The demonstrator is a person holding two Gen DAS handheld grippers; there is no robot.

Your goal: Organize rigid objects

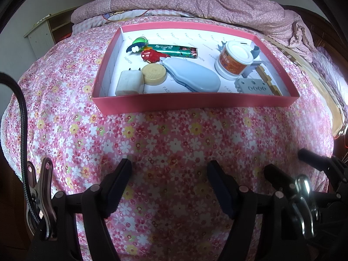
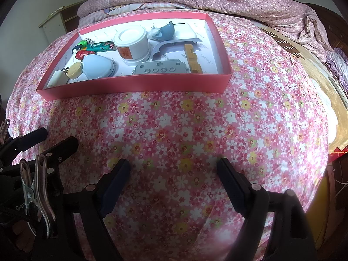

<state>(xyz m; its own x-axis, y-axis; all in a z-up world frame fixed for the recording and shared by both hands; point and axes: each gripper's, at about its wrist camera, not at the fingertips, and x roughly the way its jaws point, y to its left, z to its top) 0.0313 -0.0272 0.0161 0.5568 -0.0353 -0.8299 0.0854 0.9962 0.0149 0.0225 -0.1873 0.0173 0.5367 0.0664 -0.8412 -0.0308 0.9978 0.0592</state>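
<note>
Both tools sit nearest the lens, low over the floral bedsheet [image 1: 174, 134]: left tool [image 1: 169, 174] has its jaws spread wide with nothing between them, right tool [image 2: 174, 171] likewise spread and empty. Metal spring clip [image 1: 41, 191] on the left tool's body, black cable [image 1: 21, 113] looping up beside it. All rigid objects are inside the pink box [image 1: 195, 102] further up the bed. Box contents in the left wrist view: white plug adapter [image 1: 129, 82] at the near-left corner, touching a round wooden disc [image 1: 154, 74]; pale blue oval case [image 1: 191, 76] in the middle; red toy [image 1: 152, 55] and green tube [image 1: 176, 51] behind it; green-capped figure [image 1: 139, 43] at the far-left corner. White jar with orange label [image 1: 233, 59] stands upright right of centre. Grey perforated block [image 1: 253, 87] and yellow notched wooden piece [image 1: 268, 80] lie at the near-right. Pink quilt [image 1: 195, 2] is bunched up behind the box
</note>
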